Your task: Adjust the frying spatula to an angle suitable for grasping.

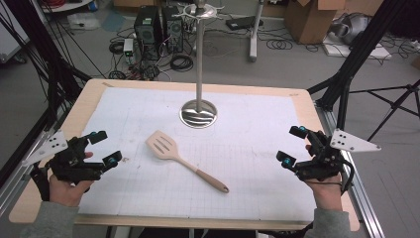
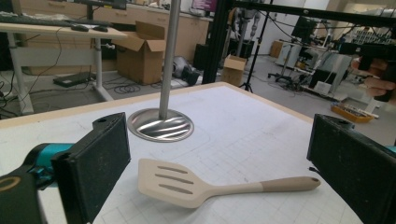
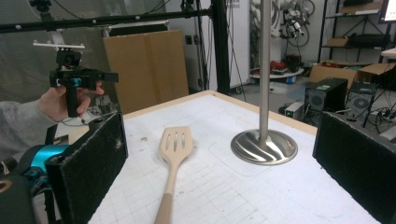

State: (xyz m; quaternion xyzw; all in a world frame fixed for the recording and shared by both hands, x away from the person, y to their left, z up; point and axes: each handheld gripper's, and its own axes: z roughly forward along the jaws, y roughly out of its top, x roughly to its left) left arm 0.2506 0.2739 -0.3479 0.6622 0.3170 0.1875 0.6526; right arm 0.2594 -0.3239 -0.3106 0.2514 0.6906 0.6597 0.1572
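A beige slotted spatula [image 1: 183, 159] lies flat on the white gridded mat, its head toward the far left and its darker handle toward the near right. It also lies ahead of the jaws in the left gripper view [image 2: 205, 183] and the right gripper view [image 3: 173, 158]. A steel pole stand [image 1: 199, 111] with a round mirrored base rises at the mat's far middle [image 2: 161, 123] [image 3: 265, 144]. My left gripper [image 1: 105, 148] is open at the left edge, empty. My right gripper [image 1: 292, 145] is open at the right edge, empty. Both are well clear of the spatula.
The white mat [image 1: 247, 163] covers most of a wooden table [image 1: 89, 94]. Black frame legs, cables, computer towers [image 1: 148, 25] and cardboard boxes [image 1: 309, 20] stand on the floor beyond it. The left hand and its gripper [image 3: 74, 81] show far off in the right gripper view.
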